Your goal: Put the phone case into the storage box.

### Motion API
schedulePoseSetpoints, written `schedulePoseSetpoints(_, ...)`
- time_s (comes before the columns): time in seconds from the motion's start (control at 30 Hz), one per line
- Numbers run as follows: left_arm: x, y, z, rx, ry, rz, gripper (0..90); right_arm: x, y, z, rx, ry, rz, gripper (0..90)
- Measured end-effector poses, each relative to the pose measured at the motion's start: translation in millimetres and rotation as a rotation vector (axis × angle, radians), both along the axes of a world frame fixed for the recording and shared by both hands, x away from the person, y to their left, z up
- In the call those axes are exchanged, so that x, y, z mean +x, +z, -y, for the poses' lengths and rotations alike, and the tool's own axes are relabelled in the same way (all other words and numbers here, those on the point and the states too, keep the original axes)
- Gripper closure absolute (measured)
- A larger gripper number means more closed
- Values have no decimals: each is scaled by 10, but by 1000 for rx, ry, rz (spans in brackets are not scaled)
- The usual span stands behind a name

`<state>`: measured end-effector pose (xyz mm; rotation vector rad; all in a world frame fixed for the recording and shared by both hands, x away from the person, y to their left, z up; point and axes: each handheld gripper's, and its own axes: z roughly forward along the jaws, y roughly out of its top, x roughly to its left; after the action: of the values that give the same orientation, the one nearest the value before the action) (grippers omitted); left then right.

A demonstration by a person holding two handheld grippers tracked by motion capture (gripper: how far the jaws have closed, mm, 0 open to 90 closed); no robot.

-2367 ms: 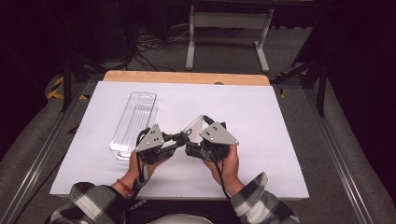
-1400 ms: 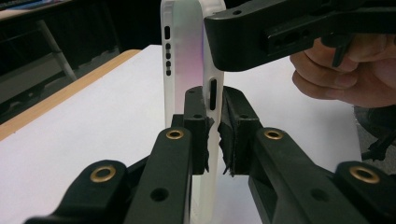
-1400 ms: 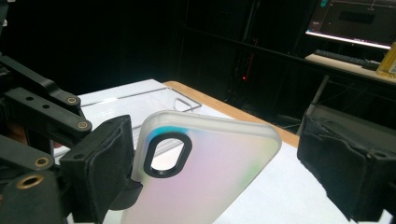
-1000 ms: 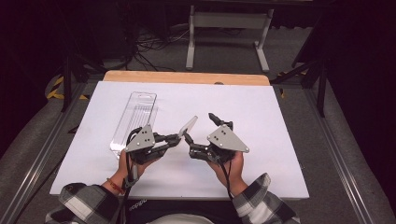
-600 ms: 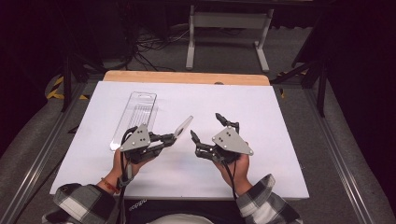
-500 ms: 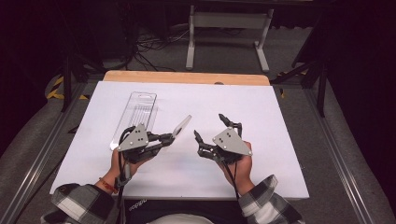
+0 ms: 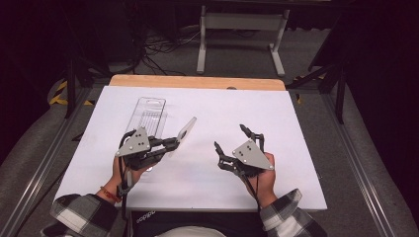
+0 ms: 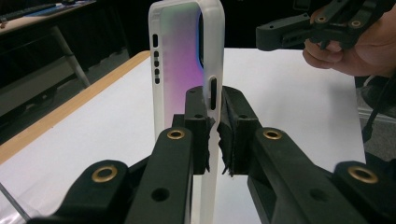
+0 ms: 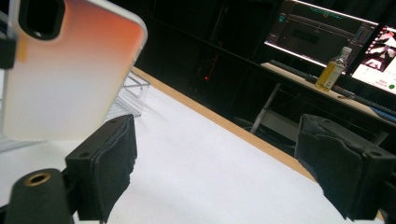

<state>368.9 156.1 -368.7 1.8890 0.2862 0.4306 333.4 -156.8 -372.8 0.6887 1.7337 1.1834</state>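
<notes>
A translucent, iridescent phone case point(image 7: 184, 132) sticks up and away from my left gripper point(image 7: 173, 143), which is shut on the case's lower edge. In the left gripper view the pads pinch the case point(image 8: 180, 60) by its side rim near a button slot, my left gripper point(image 8: 215, 109) holding it upright. My right gripper point(image 7: 230, 137) stands open a hand's width to the right of the case. Its jaws have just been closing a little with nothing between them. In the right gripper view the case point(image 9: 65, 74) hangs at upper left, apart from my right gripper point(image 9: 219, 158).
A clear plastic packaging tray point(image 7: 150, 116) lies on the white table point(image 7: 257, 108) beyond my left hand. A wooden strip point(image 7: 197, 81) runs along the table's far edge. A bottle point(image 9: 332, 70) and monitors stand on a desk far behind.
My right gripper has drawn away from the case, to the right and toward the person, with narrower jaws. The left gripper keeps its grip and has shifted slightly left.
</notes>
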Motion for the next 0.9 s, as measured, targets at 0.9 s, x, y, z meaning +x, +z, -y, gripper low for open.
schedulePoseSetpoints(0.9, 93, 101, -242, -25, 19, 12, 828, -36, -78, 76, -44, -31, -2, 148)
